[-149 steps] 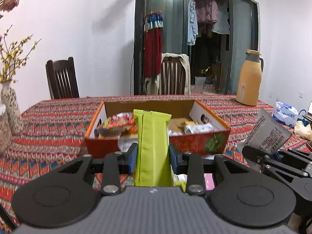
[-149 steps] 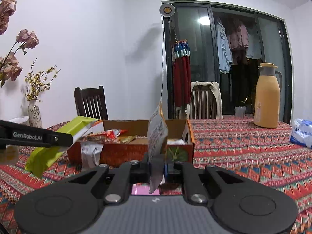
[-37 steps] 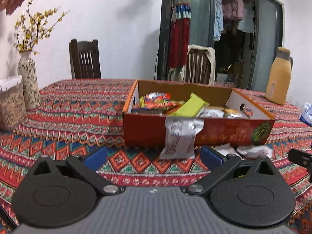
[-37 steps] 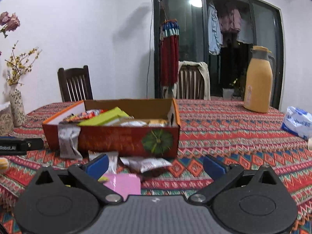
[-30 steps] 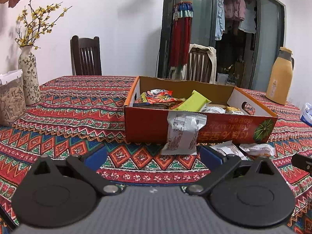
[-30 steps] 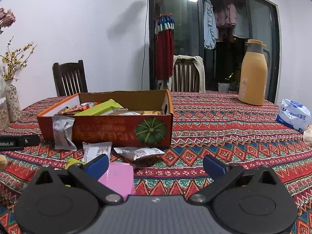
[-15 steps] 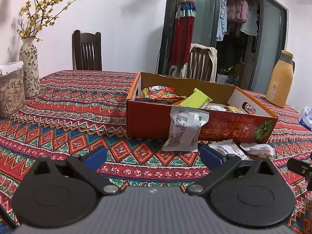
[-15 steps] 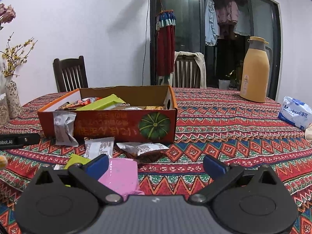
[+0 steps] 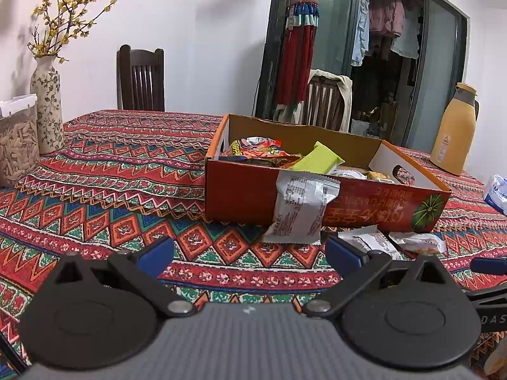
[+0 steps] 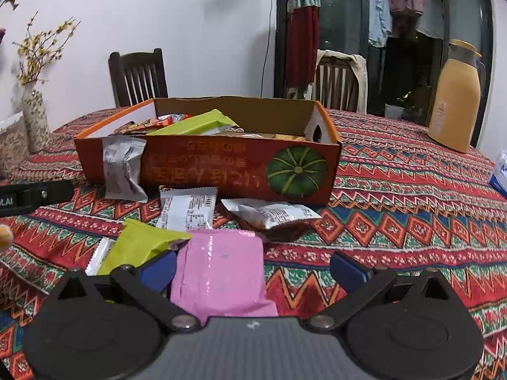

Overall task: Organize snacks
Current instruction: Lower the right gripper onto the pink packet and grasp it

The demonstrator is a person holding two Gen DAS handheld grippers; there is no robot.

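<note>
An orange cardboard box with a pumpkin print holds several snacks, among them a green bar. A silver packet hangs over its front wall. Loose on the cloth before the box lie a pink packet, a green packet and white packets. My left gripper is open and empty, in front of the box. My right gripper is open and empty, low over the pink packet.
A patterned tablecloth covers the table. A vase and a clear jar stand at the left. An orange thermos and a white-blue tissue pack are at the right. Chairs stand behind the table.
Five seconds ago each gripper held a packet; now both are open and empty, and the green bar lies in the box. In the last second my right gripper dropped toward the pink packet.
</note>
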